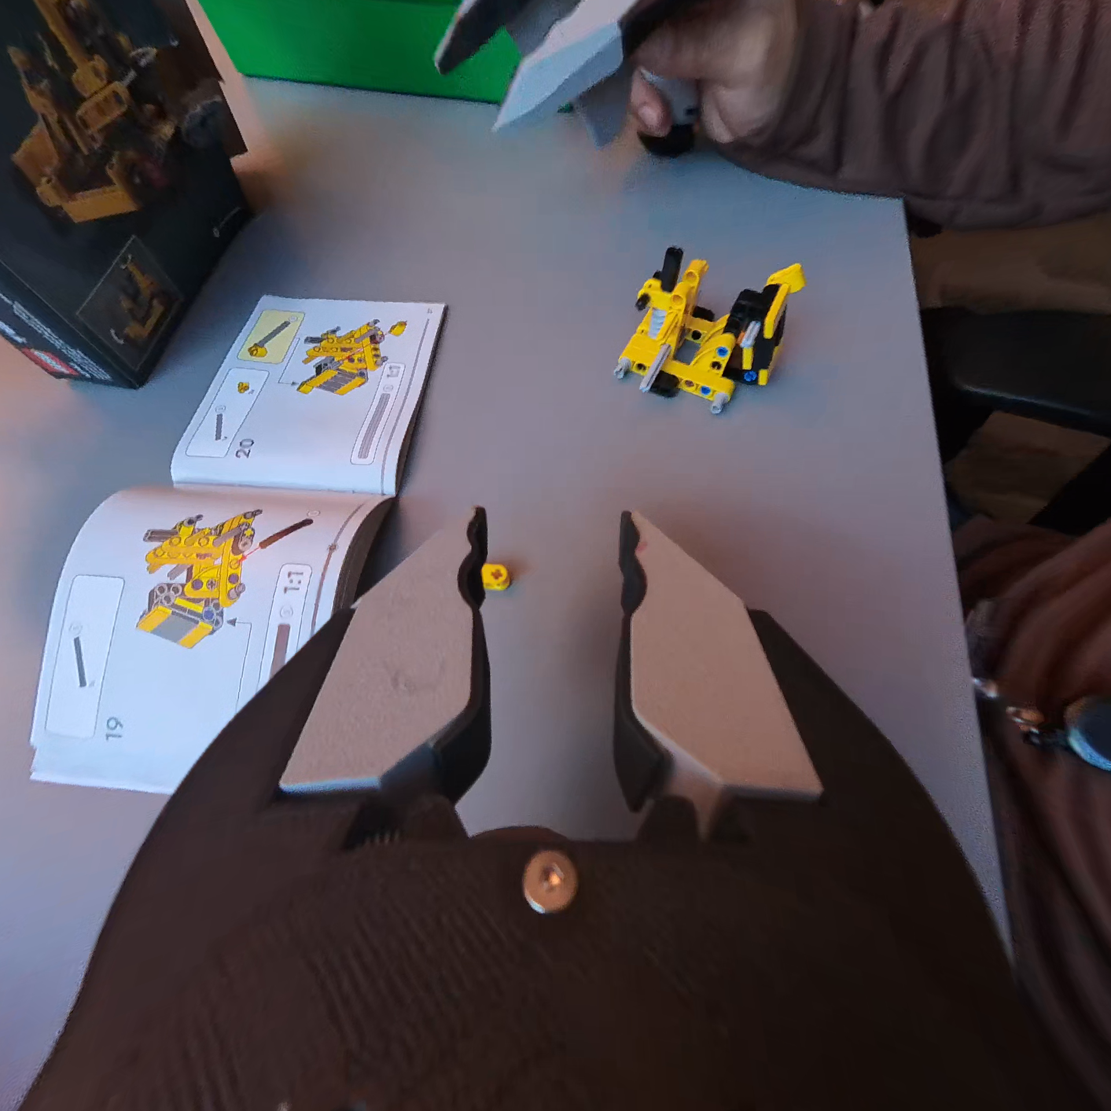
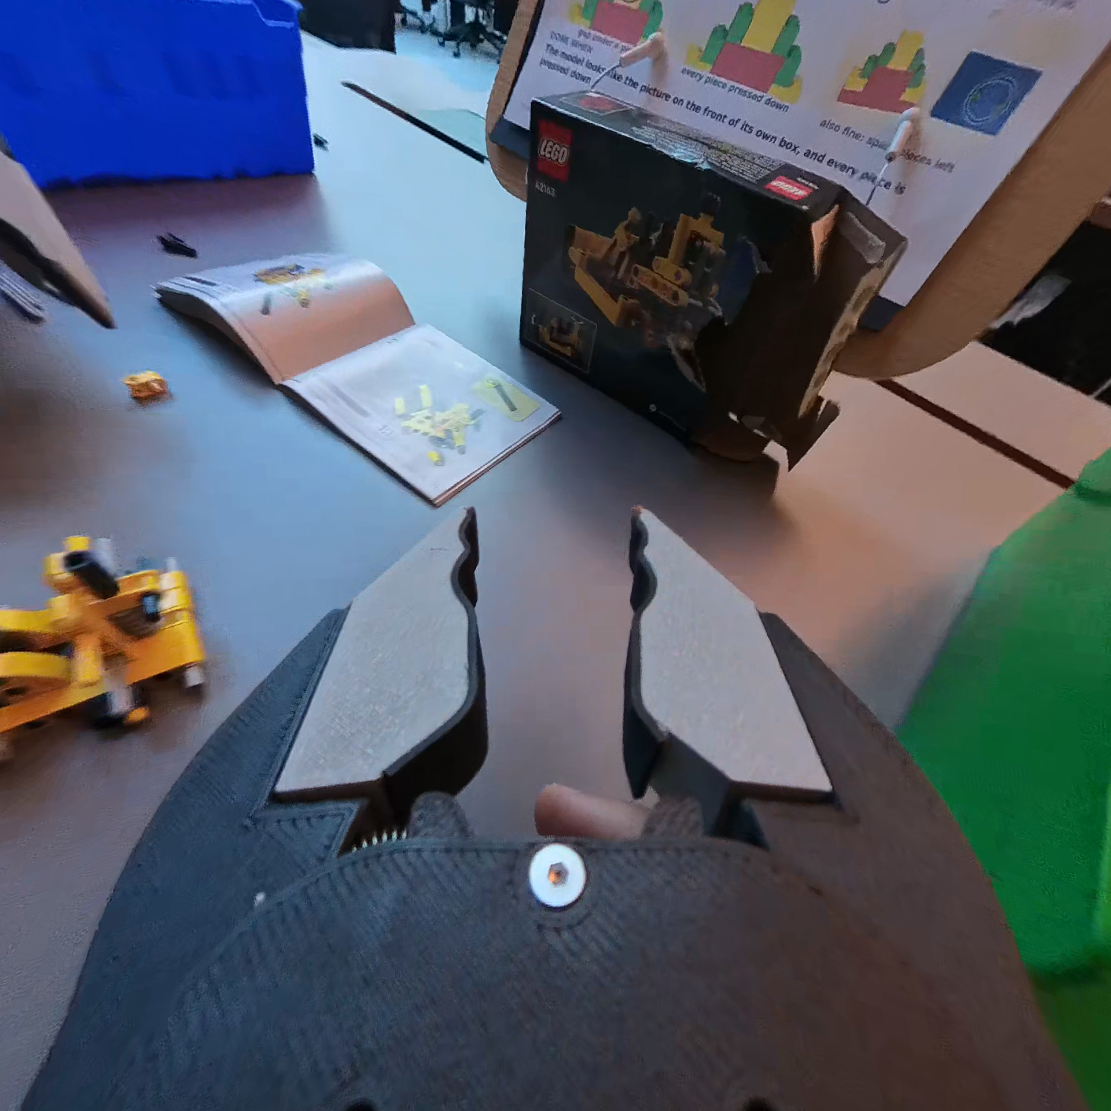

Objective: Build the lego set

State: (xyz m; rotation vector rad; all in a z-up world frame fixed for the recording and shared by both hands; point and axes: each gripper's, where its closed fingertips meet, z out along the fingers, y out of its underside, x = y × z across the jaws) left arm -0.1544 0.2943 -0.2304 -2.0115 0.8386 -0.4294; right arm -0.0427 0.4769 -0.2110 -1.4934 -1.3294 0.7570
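A partly built yellow and black model (image 1: 706,333) stands on the grey table (image 1: 541,240) at the right; it also shows at the left edge of the right wrist view (image 2: 96,631). A small yellow piece (image 1: 496,576) lies on the table just beside my left gripper's left fingertip, and also shows in the right wrist view (image 2: 145,385). My left gripper (image 1: 550,529) is open and empty above the table. My right gripper (image 2: 553,529) is open and empty; it also shows in the left wrist view (image 1: 529,66), held by a hand at the far side.
An open instruction booklet (image 1: 240,511) lies left of my left gripper, also seen in the right wrist view (image 2: 361,361). The black set box (image 2: 679,270) stands behind it. A green bin (image 2: 1022,751), a blue bin (image 2: 150,90) and a picture board (image 2: 781,90) surround the work area. The tips of one gripper are about 20 centimetres away from the tips of the other.
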